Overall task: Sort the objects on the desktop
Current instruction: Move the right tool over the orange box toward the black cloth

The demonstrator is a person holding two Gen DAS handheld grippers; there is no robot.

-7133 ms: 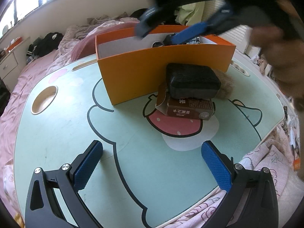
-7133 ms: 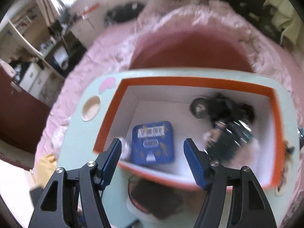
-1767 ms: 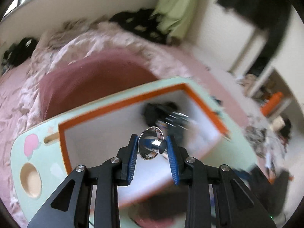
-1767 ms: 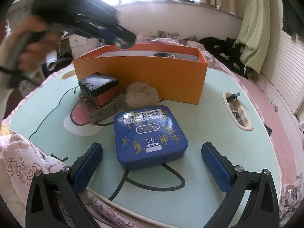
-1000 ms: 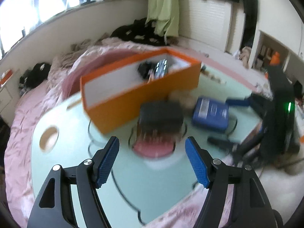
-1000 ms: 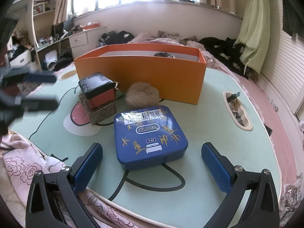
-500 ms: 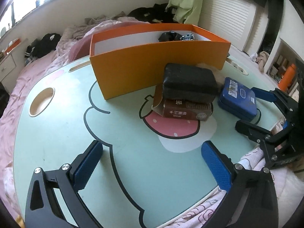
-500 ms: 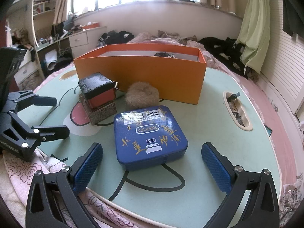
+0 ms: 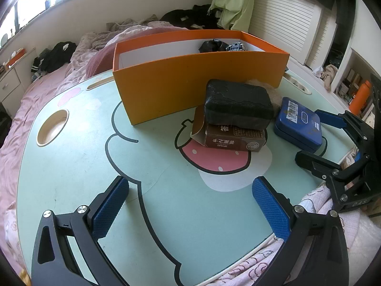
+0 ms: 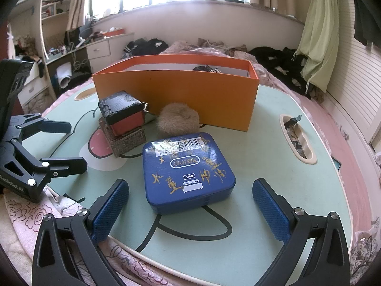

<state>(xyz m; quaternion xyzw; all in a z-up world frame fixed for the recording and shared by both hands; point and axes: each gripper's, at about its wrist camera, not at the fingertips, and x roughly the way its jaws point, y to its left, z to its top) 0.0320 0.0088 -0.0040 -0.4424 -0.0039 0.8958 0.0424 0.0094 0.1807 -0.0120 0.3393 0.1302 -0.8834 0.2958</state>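
Note:
An orange box (image 9: 200, 81) stands at the back of the green cartoon table (image 9: 95, 166); dark items lie in its far right corner. In front of it a black case (image 9: 238, 104) rests on a brown carton (image 9: 228, 140). A blue tin (image 10: 188, 171) lies just ahead of my open, empty right gripper (image 10: 190, 202); a fluffy beige ball (image 10: 178, 119) sits behind the tin. My left gripper (image 9: 190, 205) is open and empty over the table's near edge. The right gripper also shows in the left wrist view (image 9: 319, 135), beside the blue tin (image 9: 300, 124).
The table has a round cup recess (image 9: 52, 127) at the left and a long slot (image 10: 297, 140) holding small bits at the right. Pink bedding (image 9: 47, 76) surrounds the table. The left gripper (image 10: 62, 145) shows at the left in the right wrist view.
The left gripper held a shiny metal piece over the orange box, then opened and swung back to the table's near edge, where it now rests empty. The right gripper stayed still behind the blue tin.

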